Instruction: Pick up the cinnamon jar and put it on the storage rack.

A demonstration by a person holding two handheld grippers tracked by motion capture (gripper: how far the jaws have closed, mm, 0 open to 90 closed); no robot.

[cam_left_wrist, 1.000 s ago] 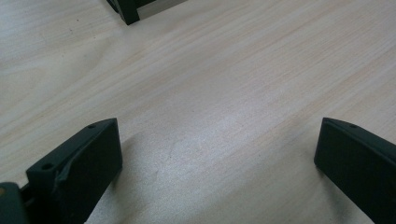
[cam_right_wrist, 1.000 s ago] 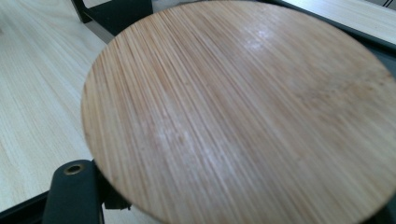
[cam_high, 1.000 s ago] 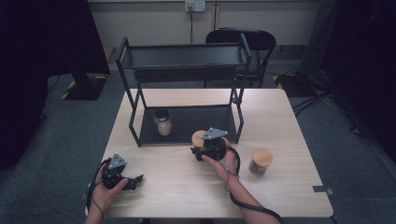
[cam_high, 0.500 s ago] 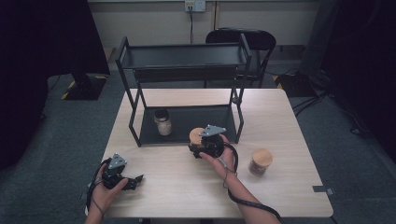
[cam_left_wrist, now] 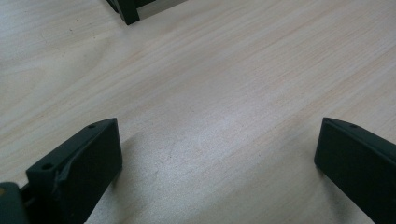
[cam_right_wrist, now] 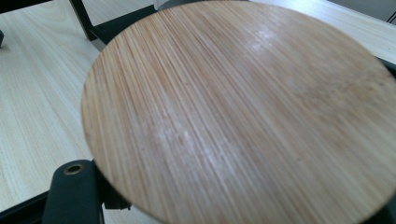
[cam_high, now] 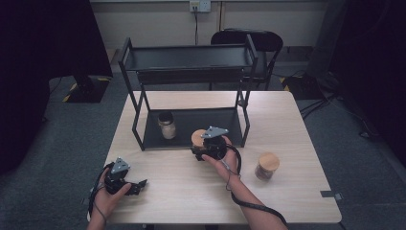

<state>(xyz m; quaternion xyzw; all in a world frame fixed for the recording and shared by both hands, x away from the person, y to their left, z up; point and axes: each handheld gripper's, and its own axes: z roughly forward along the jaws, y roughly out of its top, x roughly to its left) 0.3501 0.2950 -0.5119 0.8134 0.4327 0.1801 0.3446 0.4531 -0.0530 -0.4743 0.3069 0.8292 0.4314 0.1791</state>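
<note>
A jar with a round bamboo lid (cam_high: 197, 138) is held at the front edge of the black rack's bottom shelf (cam_high: 191, 129), with my right gripper (cam_high: 201, 149) shut on it. In the right gripper view the bamboo lid (cam_right_wrist: 243, 112) is very close, with one black jaw showing at the lower left. My left gripper (cam_high: 136, 184) rests low over the table near its front left corner. Its jaws are wide open in the left gripper view, with nothing but bare wood between them (cam_left_wrist: 215, 158).
The two-tier black rack (cam_high: 191, 57) stands at the back middle of the table (cam_high: 182, 191). A second jar (cam_high: 166, 125) stands on its bottom shelf at the left. A third bamboo-lidded jar (cam_high: 266, 166) stands on the table at the right. A chair (cam_high: 268, 40) sits behind.
My right gripper has carried the jar a little away from the person and leftward, toward the rack's bottom shelf. The left gripper has stayed where it was.
</note>
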